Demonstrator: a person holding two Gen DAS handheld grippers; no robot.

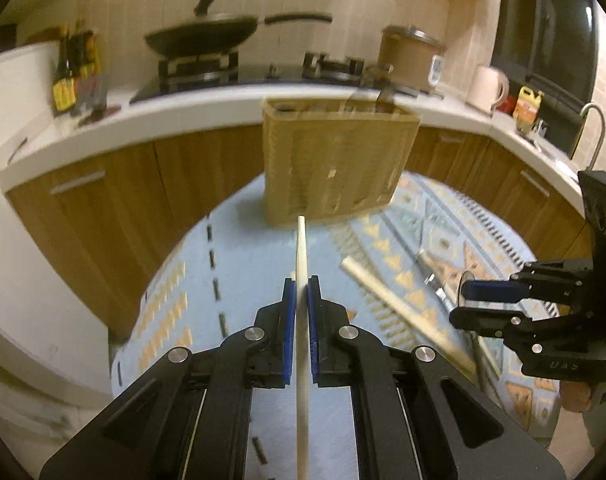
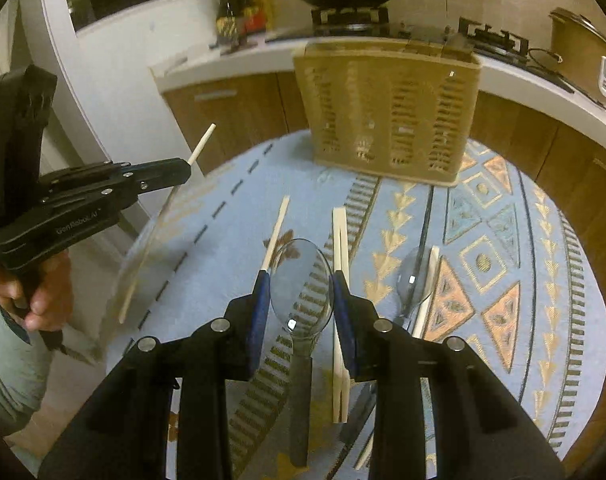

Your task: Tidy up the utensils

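Presently: one chopstick (image 1: 302, 248) clamped in the left gripper (image 1: 302, 280), raised over the patterned tablecloth (image 1: 175, 300).
Right gripper (image 2: 301, 280) closed on a clear spoon (image 2: 301, 284) by its bowl, dark handle running back under the jaws. Loose chopsticks (image 2: 340, 240) and a second clear spoon (image 2: 415, 276) lie on the cloth. Slotted beige utensil holder (image 2: 387, 116) stands beyond; its contents blurred. Both wrists cropped.

Your left-view holder (image 1: 339, 160) was motion-blurred, contents unreadable; the chopstick (image 1: 302, 360) ran off the bottom edge; your hand (image 1: 577, 396) was cropped.
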